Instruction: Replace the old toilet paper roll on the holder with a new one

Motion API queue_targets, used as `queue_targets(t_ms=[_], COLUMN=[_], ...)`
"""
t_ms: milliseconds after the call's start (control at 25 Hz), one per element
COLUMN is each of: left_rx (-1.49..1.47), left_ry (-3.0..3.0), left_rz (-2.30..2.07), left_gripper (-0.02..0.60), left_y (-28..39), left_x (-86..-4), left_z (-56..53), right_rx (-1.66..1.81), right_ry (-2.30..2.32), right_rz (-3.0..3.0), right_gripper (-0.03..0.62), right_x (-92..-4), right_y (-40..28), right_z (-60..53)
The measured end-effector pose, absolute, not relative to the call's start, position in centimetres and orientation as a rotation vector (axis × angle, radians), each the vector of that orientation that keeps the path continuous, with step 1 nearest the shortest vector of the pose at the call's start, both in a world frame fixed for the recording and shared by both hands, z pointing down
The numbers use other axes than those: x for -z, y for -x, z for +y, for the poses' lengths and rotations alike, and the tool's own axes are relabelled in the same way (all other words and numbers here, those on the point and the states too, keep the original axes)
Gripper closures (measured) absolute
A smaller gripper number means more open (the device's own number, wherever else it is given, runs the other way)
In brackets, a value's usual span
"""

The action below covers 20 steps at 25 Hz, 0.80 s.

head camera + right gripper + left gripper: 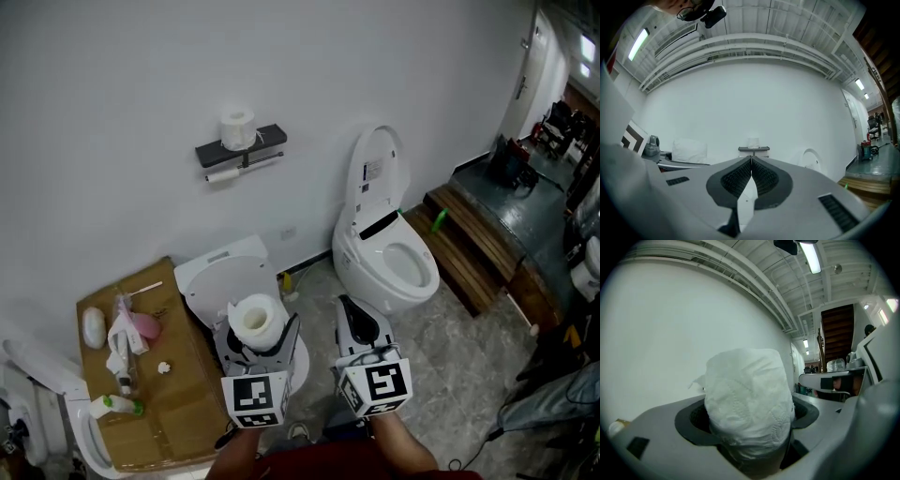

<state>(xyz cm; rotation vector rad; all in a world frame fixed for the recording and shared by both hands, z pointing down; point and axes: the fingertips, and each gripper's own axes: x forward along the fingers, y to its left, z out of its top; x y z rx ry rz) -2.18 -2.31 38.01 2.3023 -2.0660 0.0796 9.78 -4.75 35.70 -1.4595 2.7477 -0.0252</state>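
A full white toilet paper roll (pixel 257 317) stands on end between the jaws of my left gripper (pixel 257 330), which is shut on it; the roll (pixel 749 401) fills the left gripper view. My right gripper (pixel 357 323) is beside it, shut with nothing between its pads (pixel 751 174). On the white wall ahead hangs the dark holder (pixel 241 150) with a shelf; a small roll (pixel 237 129) stands on the shelf and a thin, nearly used roll (pixel 223 174) sits on its bar. The holder (pixel 753 149) shows far off in the right gripper view.
A white toilet (pixel 386 246) with raised lid stands at the right of the holder. Another toilet (pixel 230 279) is below my grippers. A cardboard box (pixel 150 375) with bottles and small items stands at left. A wooden step (pixel 473 242) lies at right.
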Motion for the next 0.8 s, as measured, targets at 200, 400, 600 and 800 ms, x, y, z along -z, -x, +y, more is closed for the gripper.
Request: queue_targets(t_ms=[200, 400, 600, 800], left_rx=[-0.118, -0.121, -0.147, -0.172], left_ry=[-2.242, -2.157, -2.034, -1.93], left_rz=[-2.155, -2.233, -2.35, -2.449], left_gripper=[0.14, 0.14, 0.14, 0.14], left_y=[1.6, 0.3, -0.4, -0.7], left_x=[-38.5, -37.7, -37.2, -36.9], left_z=[-7.1, -12.8, -17.3, -20.3], right_rx=[0.025, 0.05, 0.063, 0.059], right_ry=[1.35, 1.231, 1.143, 1.067], right_rz=[2.787, 2.829, 2.823, 2.819], right_gripper=[0.576, 0.576, 0.576, 0.576], right_x=[-35.8, -35.2, -34.8, -34.6], right_y=[-9.5, -10.5, -12.1, -12.8], right_z=[-10.4, -17.1, -22.8, -26.9])
